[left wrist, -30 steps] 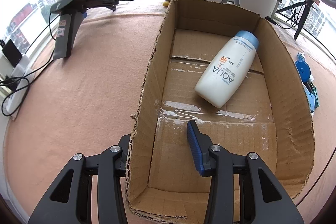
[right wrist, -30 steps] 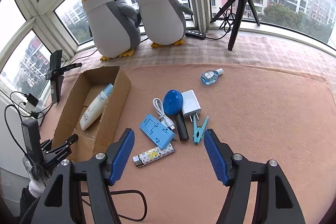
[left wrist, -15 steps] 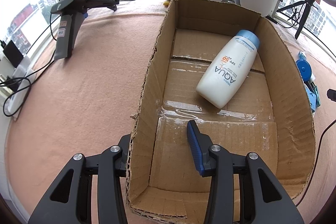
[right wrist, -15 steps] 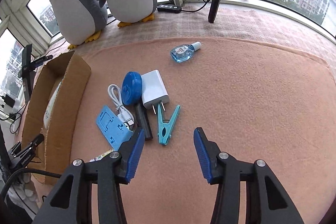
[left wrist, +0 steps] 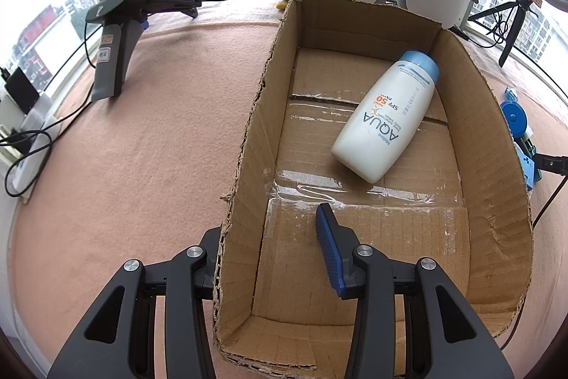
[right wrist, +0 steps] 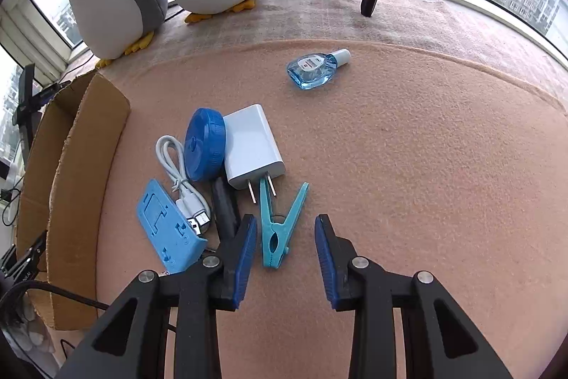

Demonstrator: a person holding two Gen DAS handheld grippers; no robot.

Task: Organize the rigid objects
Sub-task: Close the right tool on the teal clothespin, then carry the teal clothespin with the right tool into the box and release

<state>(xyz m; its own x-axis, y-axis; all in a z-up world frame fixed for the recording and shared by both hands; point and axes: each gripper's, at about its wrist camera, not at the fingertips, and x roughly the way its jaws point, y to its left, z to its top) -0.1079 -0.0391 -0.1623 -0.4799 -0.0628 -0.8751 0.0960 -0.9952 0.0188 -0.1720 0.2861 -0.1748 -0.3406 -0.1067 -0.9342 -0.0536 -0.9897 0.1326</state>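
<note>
Beside a window ledge lined with plush penguins, the right gripper (right wrist: 285,251) hovers with jaws open over a teal clothespin (right wrist: 280,226) lying flat on the pink tabletop (right wrist: 408,166), just beside a white charger (right wrist: 252,146). The left gripper (left wrist: 269,247) straddles the cardboard box (left wrist: 493,166) wall, jaws apart, steadying it; a sunscreen bottle (left wrist: 387,119) already lies inside. A clean pick likely means centring on the pin's body, clear of the charger's prongs.

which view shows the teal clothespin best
The right wrist view: the teal clothespin lies whole on the blanket, just ahead of the open right gripper. The left wrist view hides it behind the cardboard box wall.
</note>
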